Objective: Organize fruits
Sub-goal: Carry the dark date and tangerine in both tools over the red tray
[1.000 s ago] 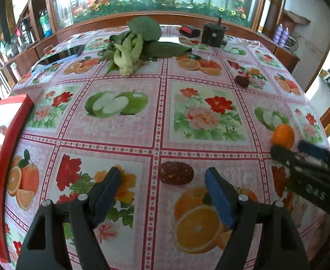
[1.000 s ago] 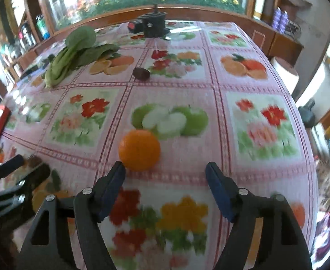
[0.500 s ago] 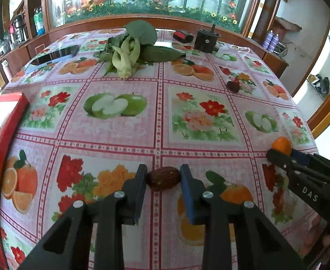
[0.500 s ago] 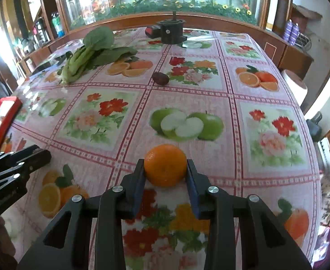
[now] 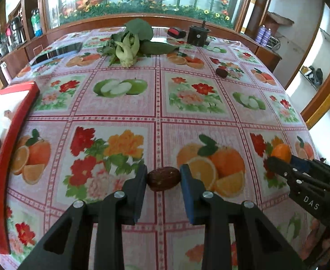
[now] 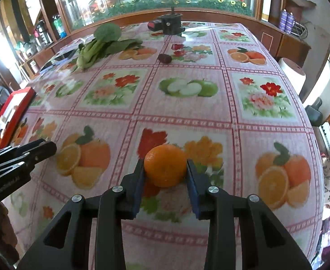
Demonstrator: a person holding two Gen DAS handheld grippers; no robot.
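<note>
Left gripper [image 5: 163,177] pinches date [image 5: 163,178], right gripper [image 6: 165,172] clamps orange [image 6: 165,165]; the smooth date probably slips out end-on during transfer.

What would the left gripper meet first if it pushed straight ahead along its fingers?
Nothing soon: the left gripper, shut on the date, points over bare tablecloth. The leafy greens lie slightly left of that line, though depth is unclear.

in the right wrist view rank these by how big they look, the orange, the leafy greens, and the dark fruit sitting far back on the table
1. Leafy greens: widest spread, though far back.
2. Orange held in the right gripper: close behind, but enlarged by sitting nearest the camera.
3. Dark fruit: clearly smallest.
</note>
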